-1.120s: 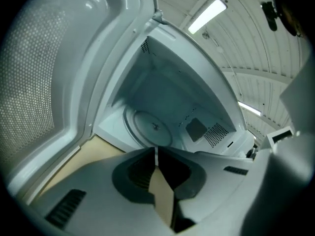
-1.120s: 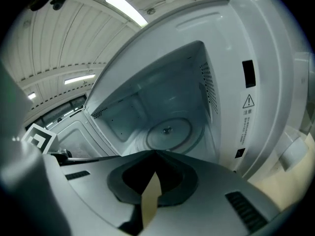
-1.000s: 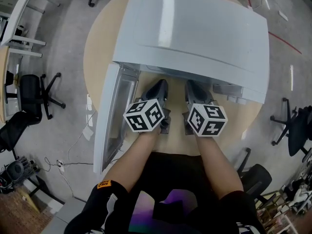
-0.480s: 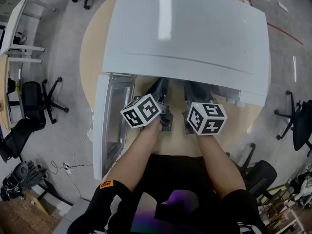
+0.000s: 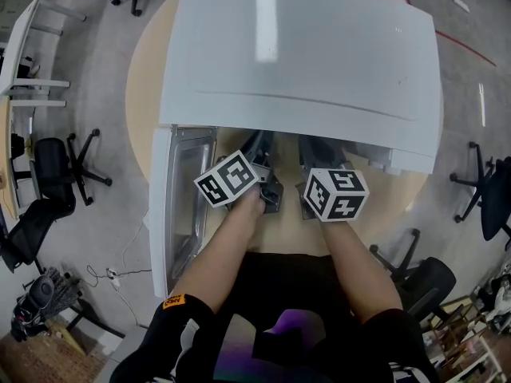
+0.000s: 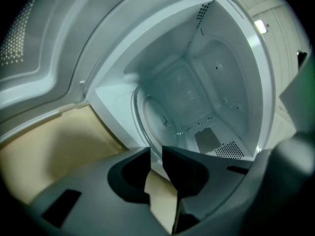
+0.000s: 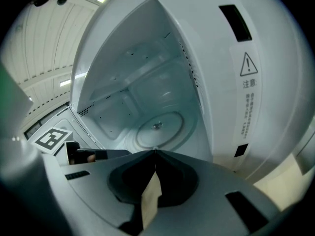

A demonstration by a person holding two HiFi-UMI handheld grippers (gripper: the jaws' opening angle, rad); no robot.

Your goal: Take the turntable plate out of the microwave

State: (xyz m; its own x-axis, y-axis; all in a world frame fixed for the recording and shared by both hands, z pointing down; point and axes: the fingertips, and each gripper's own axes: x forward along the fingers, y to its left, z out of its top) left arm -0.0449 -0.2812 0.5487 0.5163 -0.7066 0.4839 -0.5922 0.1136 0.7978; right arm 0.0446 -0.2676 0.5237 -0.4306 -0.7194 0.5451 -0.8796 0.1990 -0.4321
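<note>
Turntable plate (image 7: 157,132) lies inside the open microwave (image 5: 303,46), probably heavy, slippery glass; grip its near rim. Both empty: the left hand-held gripper (image 6: 156,154) is slightly spread, the right hand-held gripper (image 7: 155,154) pressed together.

Head cam sits way up top and points almost straight down, so from well back it mostly gets the roof of the microwave (image 5: 303,54), the open door (image 5: 180,206) and the round table (image 5: 144,94); the cavity is hidden from it. The left gripper (image 6: 156,152) cam rides low right at the mouth, rolled sideways, looking past its jaws straight inside; the right gripper (image 7: 154,154) cam does the same from the other side, just as close; both share the cavity and the turntable plate (image 6: 147,114); the right one also catches the left's marker cube (image 7: 50,138).
</note>
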